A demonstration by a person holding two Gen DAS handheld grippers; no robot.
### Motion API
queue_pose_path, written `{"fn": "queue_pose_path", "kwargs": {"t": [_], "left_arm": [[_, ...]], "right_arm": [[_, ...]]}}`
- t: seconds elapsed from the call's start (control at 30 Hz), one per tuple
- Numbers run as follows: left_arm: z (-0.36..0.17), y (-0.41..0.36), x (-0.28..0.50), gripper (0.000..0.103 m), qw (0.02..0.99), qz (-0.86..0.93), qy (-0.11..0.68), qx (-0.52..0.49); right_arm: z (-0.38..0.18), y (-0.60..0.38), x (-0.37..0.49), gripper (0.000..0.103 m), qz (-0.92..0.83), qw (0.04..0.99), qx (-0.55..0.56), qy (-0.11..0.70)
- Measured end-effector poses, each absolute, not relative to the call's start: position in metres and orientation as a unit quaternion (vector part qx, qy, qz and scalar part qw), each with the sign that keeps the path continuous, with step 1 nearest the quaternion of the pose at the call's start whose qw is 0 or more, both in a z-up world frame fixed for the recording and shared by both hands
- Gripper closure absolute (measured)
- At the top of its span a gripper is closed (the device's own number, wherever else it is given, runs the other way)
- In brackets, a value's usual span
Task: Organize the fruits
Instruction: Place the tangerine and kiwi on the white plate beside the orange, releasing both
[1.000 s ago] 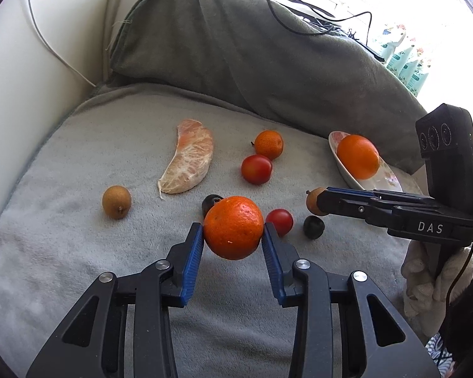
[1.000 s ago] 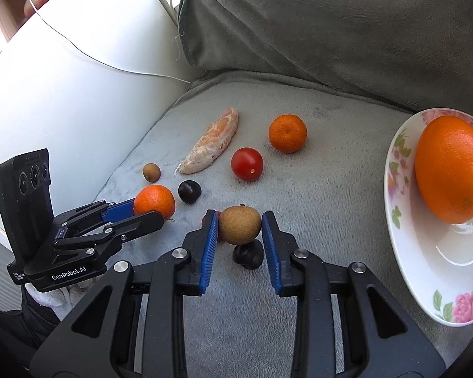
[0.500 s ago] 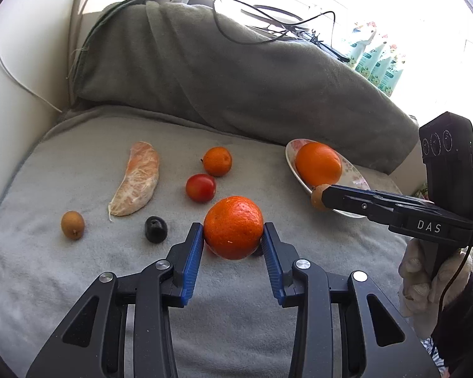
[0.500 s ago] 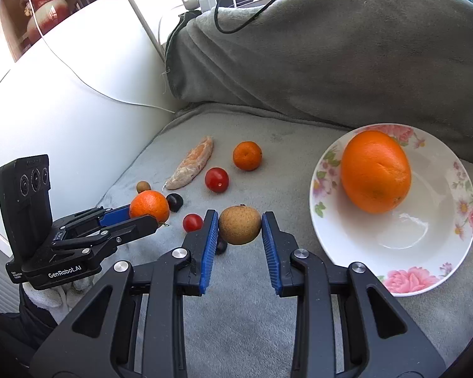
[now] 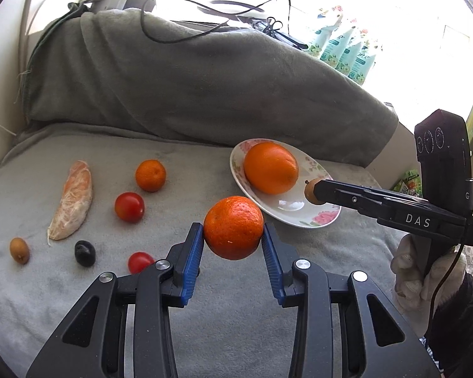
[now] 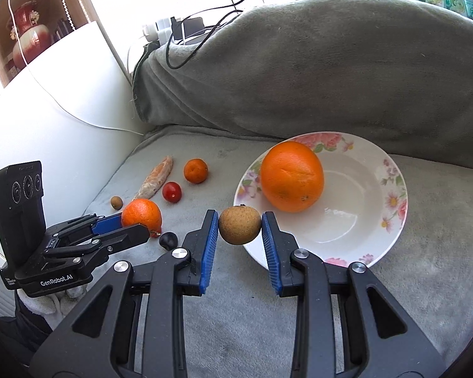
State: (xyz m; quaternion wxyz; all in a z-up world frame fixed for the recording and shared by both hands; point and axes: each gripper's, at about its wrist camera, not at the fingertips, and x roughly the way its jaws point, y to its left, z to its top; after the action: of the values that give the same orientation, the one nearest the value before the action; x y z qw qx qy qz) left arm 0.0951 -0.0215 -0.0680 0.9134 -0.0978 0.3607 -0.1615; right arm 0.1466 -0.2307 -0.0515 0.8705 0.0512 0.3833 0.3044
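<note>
Fruit is being shown scattered on a soft, napped grey blanket (image 5: 63,299). At the far left of the left wrist view a small, round, tan-brown fruit (image 5: 19,250) is lying, and beside it a long, curved, peeled citrus segment (image 5: 73,204) with stringy white pith. A dark, glossy plum-like fruit (image 5: 84,253) is resting just below the segment, with two smooth red tomatoes (image 5: 129,207) (image 5: 140,261) and a small dimpled mandarin (image 5: 150,175) near it. In the middle, a round, pebbly-skinned tangerine (image 5: 233,227) is being clamped between the ribbed blue pads of the left gripper (image 5: 232,249), clear of the blanket and just in front of the plate's near rim. To the right, a shallow, glazed white plate (image 5: 318,217) with a pink floral rim is carrying a large orange (image 5: 270,168). Over the plate's near edge, a rough, brown, egg-shaped fruit (image 6: 239,225) is being pinched by the right gripper (image 6: 239,236). At the far right, that gripper's handle is being held by a hand in a pale knitted glove (image 5: 425,277).
</note>
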Motion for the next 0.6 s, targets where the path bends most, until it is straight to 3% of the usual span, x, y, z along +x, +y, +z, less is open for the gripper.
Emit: {"fn": "queue_pose_path", "kwargs": {"t": [0.6], "left_arm": [[-0.066, -0.089, 0.12, 0.067, 0.905, -0.211, 0.366, -0.059]], "right_arm": [[-0.058, -0.277, 0.168, 0.073, 0.24, 0.895, 0.048, 0.373]]}}
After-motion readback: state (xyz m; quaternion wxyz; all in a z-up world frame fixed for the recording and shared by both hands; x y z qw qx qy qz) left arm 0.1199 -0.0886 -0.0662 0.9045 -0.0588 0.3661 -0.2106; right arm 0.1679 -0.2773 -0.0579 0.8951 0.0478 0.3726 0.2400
